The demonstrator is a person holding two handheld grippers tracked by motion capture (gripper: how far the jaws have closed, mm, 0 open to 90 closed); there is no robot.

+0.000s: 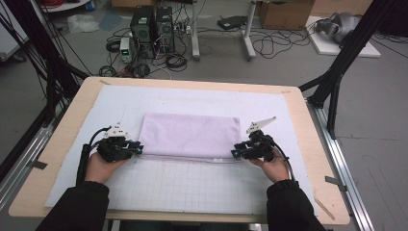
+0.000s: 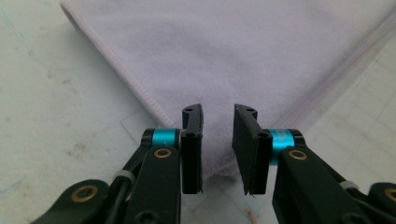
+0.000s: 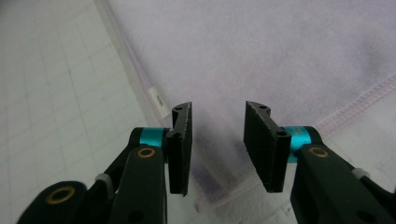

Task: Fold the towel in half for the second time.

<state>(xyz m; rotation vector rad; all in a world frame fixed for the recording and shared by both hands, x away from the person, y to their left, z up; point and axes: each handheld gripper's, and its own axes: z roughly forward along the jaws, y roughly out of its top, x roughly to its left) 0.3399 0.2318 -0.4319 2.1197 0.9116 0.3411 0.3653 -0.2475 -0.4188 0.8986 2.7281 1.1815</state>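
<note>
On the white gridded mat [image 1: 192, 187] covering my surface sits a pale lilac towel [image 1: 190, 134], folded flat into a neat rectangle, stitched hem along the edges. My left hand-held gripper [image 1: 137, 148] and right hand-held gripper [image 1: 235, 152] both hang released over its near corners, gripping nothing.

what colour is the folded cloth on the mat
Pale lilac cloth, clearest in the high view.
</note>
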